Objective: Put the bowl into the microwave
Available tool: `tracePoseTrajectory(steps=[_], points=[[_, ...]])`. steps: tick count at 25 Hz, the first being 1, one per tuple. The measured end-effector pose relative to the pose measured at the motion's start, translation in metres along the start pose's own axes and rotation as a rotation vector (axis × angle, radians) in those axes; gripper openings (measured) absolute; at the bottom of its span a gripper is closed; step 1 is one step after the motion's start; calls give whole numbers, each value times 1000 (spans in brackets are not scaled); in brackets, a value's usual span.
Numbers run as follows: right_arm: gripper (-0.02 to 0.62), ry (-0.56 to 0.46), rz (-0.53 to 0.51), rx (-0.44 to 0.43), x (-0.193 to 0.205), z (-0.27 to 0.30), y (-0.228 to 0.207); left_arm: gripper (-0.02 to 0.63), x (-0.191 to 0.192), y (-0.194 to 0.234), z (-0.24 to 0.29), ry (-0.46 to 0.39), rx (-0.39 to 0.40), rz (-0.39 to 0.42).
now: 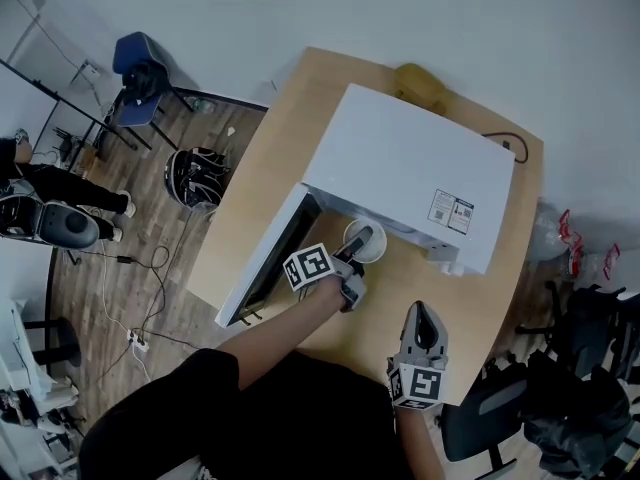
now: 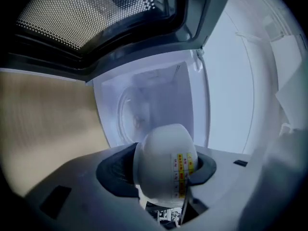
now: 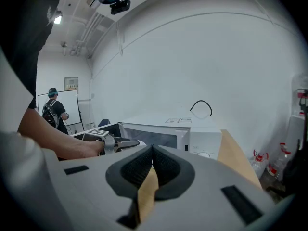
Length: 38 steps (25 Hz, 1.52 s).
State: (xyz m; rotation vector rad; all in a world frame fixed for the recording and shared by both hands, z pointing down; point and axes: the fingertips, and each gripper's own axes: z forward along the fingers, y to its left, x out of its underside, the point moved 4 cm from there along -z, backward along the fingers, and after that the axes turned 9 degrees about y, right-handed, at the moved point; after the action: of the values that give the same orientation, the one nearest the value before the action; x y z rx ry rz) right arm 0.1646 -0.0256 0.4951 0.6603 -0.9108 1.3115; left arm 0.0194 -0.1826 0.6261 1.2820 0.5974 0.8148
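Observation:
My left gripper [image 1: 360,242] is shut on a white bowl [image 1: 375,254] and holds it just in front of the white microwave [image 1: 410,168], whose door [image 1: 265,258] hangs open to the left. In the left gripper view the bowl [image 2: 166,162], with a yellow sticker, is tipped on its side between the pads. Beyond it are the lit cavity and its round turntable [image 2: 137,114], with the mesh door [image 2: 91,13] above. My right gripper [image 1: 425,326] hovers over the table's near side, shut on nothing [image 3: 151,165].
The microwave stands on a wooden table [image 1: 280,138] by a white wall; a yellowish object [image 1: 420,83] and a black cable [image 1: 510,148] lie behind it. A blue chair [image 1: 140,68] and a black bag [image 1: 195,176] are on the floor at left, a black chair [image 1: 480,418] at right.

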Motion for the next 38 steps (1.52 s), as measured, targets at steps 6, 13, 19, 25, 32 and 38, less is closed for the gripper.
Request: tracePoseTrajectory(steps=[6,13,19,25,32,38], points=[[60,1,-2,-9,-8,10,-10,222,-12,14,25,-1,-18,-4],[60,32,0,-17,1,15,-12,222,-31,31,51,-17,-31,-19],[61,61,13,-16,11,16,-13,222,-43,41,71,-26,-70,-44],[60,8,20,-9,-2,19,-19,222,-51,41,83,-42,-124,-24],[61,23,26,3,0,22,-17,224,-63,36,88,-96,-217,120],[60,17,48,38,-2,23,-24,225,-72,37,93,-135,-280,196]])
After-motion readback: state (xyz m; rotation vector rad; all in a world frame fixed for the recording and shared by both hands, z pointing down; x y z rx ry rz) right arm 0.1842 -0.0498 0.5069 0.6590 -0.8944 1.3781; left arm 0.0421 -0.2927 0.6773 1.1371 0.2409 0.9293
